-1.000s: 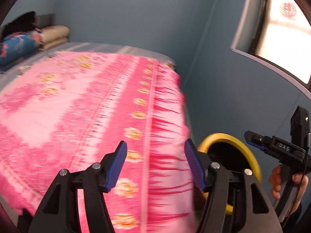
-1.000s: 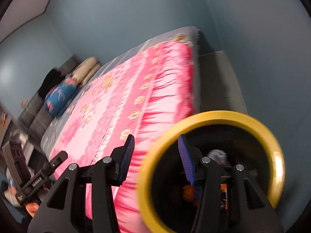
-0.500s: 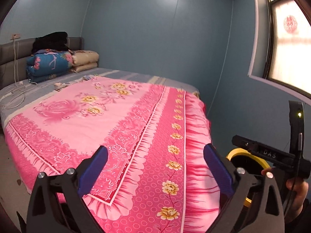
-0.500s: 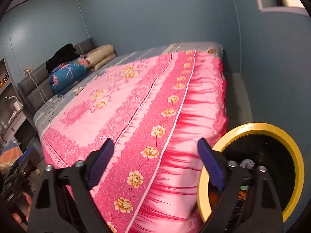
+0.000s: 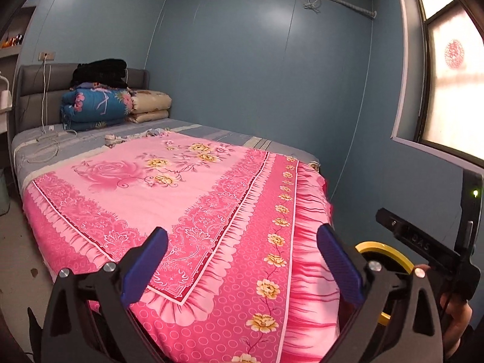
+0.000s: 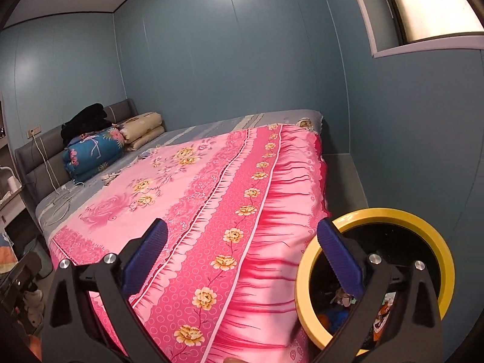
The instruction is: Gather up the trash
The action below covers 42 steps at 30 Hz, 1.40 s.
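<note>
A round bin with a yellow rim point(image 6: 378, 214) stands on the floor at the bed's near right corner, with mixed trash point(image 6: 341, 299) inside it. In the left wrist view only part of the bin's rim point(image 5: 384, 252) shows. My right gripper point(image 6: 242, 230) hovers over the bed corner beside the bin; its jaws are opening and nothing is between them. My left gripper point(image 5: 242, 236) is open and empty above the pink cover. A small pale crumpled item point(image 5: 113, 139) lies far up the bed near the pillows.
The bed with its pink floral cover point(image 5: 211, 196) fills the middle. Folded quilts point(image 5: 96, 106) and black clothing are stacked at the headboard, with a white cable point(image 5: 45, 148) beside them. A narrow floor strip point(image 6: 341, 181) runs between bed and blue wall. A hand point(image 5: 453, 317) holds the right gripper's handle.
Both grippers' jaws have spread wide. Both views have pulled back and tilted up from the bed edge and bin, so the whole bed and the headboard now show.
</note>
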### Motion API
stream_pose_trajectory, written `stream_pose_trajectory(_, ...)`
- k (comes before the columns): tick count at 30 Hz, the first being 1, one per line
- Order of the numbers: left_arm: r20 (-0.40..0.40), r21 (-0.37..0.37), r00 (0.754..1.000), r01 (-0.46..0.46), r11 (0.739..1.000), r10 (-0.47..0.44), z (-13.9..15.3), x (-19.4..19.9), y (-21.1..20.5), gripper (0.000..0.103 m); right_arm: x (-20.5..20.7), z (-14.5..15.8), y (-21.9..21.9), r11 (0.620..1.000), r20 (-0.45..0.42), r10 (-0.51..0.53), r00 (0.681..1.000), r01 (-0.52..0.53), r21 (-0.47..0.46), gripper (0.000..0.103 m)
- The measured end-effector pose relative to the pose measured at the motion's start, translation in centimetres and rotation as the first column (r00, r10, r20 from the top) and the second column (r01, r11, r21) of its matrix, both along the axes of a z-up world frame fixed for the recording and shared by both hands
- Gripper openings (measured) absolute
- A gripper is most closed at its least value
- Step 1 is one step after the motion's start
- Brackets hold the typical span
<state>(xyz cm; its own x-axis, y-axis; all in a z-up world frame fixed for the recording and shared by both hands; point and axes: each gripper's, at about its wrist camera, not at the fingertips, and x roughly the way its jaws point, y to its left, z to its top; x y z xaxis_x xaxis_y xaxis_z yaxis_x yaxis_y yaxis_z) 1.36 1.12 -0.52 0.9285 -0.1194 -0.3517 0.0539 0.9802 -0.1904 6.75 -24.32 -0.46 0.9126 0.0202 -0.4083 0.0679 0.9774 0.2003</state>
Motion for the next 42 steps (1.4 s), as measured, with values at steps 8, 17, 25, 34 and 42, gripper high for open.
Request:
stream_pose_trajectory(8, 0.008, 0.022, 1.000, -0.014, 1.000, 0.014, 0.1, -0.4, -0.6, 0.095, -1.2, 0.0, 0.9, 0.999, 0.019, -0.007, 1.000, 0.008, -0.045, 0.095)
stream_pose_trajectory(17, 0.008, 0.026, 1.000, -0.010, 1.000, 0.009, 0.1, -0.6, -0.8, 0.095, -1.0, -0.6, 0.4, 1.000, -0.020, -0.012, 1.000, 0.012, -0.029, 0.095)
stream_pose_trajectory(25, 0.007, 0.028, 1.000, -0.008, 1.000, 0.008, 0.1, -0.5, -0.9, 0.095, -0.9, -1.0, 0.2, 1.000, -0.028, -0.019, 0.999, 0.019, -0.025, 0.095)
stream_pose_trajectory(34, 0.006, 0.028, 1.000, -0.007, 1.000, 0.007, 0.1, -0.5, -0.9, 0.095, -0.7, -1.1, 0.3, 0.999, -0.036, -0.024, 0.999, 0.023, -0.027, 0.095)
stream_pose_trajectory(42, -0.001, 0.025, 1.000, -0.004, 1.000, 0.004, 0.0, -0.4, -0.8, 0.095, -0.5, -1.3, 0.2, 0.999, -0.049, -0.024, 0.998, 0.023, -0.027, 0.095)
